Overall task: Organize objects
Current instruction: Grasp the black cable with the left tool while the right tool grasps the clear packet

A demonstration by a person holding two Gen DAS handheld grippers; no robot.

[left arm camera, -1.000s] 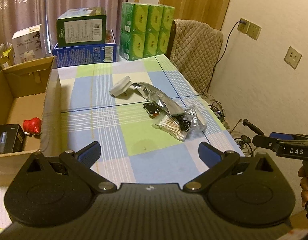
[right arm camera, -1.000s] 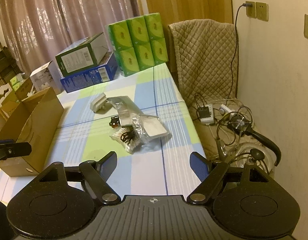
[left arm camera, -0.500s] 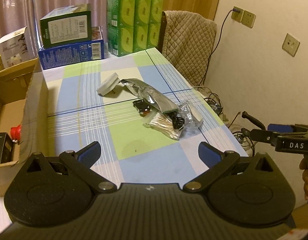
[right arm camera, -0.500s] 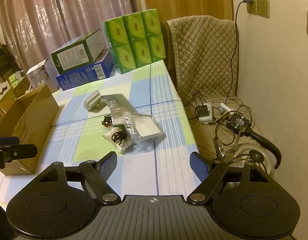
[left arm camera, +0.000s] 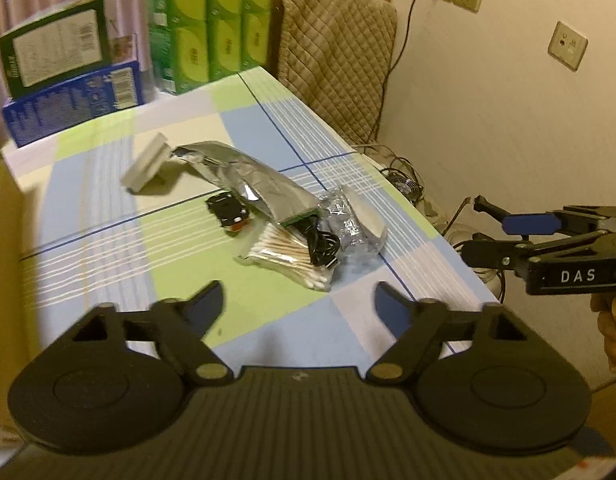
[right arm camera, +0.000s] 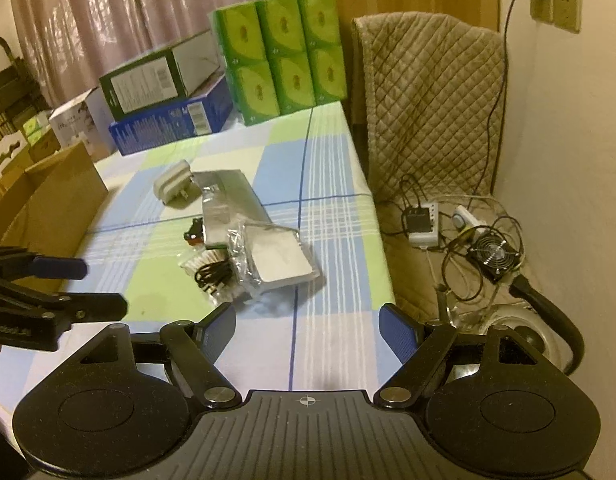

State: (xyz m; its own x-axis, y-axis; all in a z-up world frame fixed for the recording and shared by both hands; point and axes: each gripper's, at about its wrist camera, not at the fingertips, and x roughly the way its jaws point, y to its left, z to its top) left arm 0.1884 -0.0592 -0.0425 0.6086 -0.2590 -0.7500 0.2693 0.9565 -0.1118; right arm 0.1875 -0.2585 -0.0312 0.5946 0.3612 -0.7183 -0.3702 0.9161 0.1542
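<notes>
Checked tablecloth (left arm camera: 107, 248); cotton swabs (left arm camera: 287, 258) ahead of spread left gripper (left arm camera: 297, 306)

Around one silver foil pouch (right arm camera: 227, 204) on the checked table (right arm camera: 332, 168) lie one white plug adapter (right arm camera: 172, 185) just behind it, one small black device (right arm camera: 193, 235) at its left edge, one bundle of cotton swabs (right arm camera: 205, 262), one coiled black cable (right arm camera: 212, 274) and one clear bag (right arm camera: 273, 260) holding a white pad in front. Far behind it stand six green packs (right arm camera: 281, 54), one green box (right arm camera: 155, 80) on one blue box (right arm camera: 171, 122). Left of it sits one cardboard box (right arm camera: 47, 200).
</notes>
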